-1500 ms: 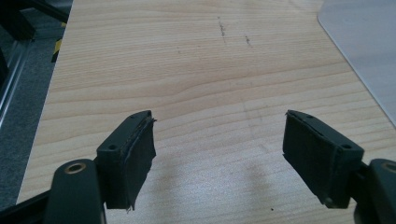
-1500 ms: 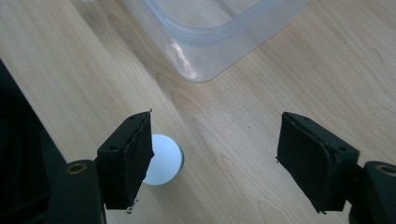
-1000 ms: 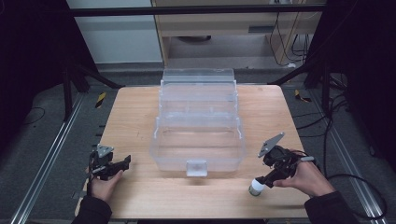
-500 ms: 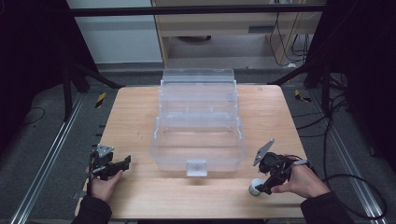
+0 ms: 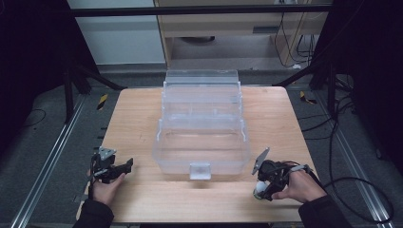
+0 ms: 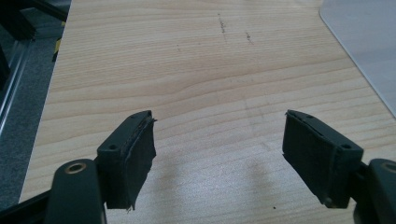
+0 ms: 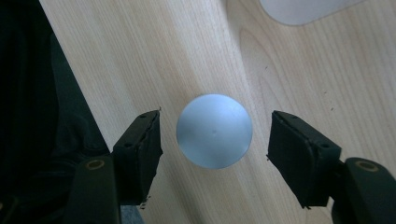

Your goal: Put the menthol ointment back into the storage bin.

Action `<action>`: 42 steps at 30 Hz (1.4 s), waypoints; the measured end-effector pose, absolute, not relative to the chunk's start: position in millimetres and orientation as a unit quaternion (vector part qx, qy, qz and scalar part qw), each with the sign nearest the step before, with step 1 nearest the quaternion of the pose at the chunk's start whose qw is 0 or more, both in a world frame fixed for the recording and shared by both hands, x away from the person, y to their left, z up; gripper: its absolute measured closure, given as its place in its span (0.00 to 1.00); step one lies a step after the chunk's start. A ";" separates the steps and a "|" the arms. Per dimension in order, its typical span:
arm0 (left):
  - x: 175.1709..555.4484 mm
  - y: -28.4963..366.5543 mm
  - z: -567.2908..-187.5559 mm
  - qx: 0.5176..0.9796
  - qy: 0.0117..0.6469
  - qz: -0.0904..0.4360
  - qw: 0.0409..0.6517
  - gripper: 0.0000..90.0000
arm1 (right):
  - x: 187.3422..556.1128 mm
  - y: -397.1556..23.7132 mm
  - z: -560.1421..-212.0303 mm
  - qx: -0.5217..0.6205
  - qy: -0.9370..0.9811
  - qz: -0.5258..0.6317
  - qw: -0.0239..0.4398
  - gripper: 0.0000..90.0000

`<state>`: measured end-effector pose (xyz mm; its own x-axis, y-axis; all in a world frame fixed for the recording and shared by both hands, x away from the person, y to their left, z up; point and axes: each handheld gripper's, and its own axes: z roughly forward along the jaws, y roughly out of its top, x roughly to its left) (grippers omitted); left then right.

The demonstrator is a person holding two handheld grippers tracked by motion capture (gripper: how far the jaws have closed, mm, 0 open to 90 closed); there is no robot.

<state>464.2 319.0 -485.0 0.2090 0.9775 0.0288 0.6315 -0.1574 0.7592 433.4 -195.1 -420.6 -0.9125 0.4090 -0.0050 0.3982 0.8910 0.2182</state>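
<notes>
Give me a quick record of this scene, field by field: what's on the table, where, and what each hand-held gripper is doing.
table: light wood
box: clear plastic box, lid open, at the middle of the table
round thing: pale, round, on the wood near the table's front edge
right hand-held gripper: over the round thing, jaws either side of it, gaps on both sides, just been closing
left hand-held gripper: open, bare wood between the jaws

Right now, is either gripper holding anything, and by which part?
Nothing is held. The right gripper has been closing around the round grey object, pads still clear of its sides. The left gripper is open over bare table.
</notes>
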 end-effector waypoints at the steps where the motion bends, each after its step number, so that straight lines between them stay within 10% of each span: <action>1: 464.2 319.0 -485.0 0.710 0.567 0.273 0.317 0.28 | 433.5 -195.3 -422.5 0.209 0.972 0.102 0.024 0.40; 42: 465.1 318.8 -485.7 0.711 0.568 0.272 0.313 0.29 | 441.3 -192.8 -407.2 0.231 0.966 0.111 0.022 0.56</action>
